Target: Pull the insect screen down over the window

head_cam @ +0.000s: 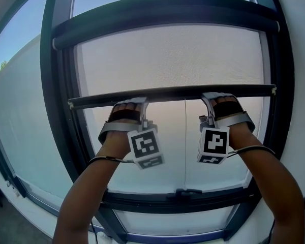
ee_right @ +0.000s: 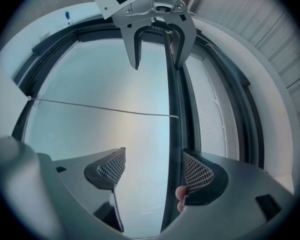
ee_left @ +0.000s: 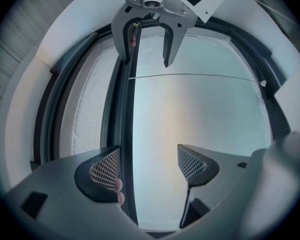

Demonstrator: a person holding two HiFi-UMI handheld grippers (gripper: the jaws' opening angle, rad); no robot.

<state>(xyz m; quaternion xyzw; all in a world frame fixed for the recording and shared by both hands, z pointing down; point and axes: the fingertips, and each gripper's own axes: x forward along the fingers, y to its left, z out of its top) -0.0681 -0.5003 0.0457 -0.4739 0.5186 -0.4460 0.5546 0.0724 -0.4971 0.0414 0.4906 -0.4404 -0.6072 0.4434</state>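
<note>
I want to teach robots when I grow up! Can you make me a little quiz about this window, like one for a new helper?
1. True or false: the pull bar of the insect screen has reached the bottom of the window frame.
2. The jaws of the left tool are: A) shut tight, B) apart with the pull bar between them, C) turned away from the window.
3. Fill in: a thin ____ hangs from the middle of the pull bar.
Key: 1 false, it is only partway down; 2 B; 3 cord.
</note>
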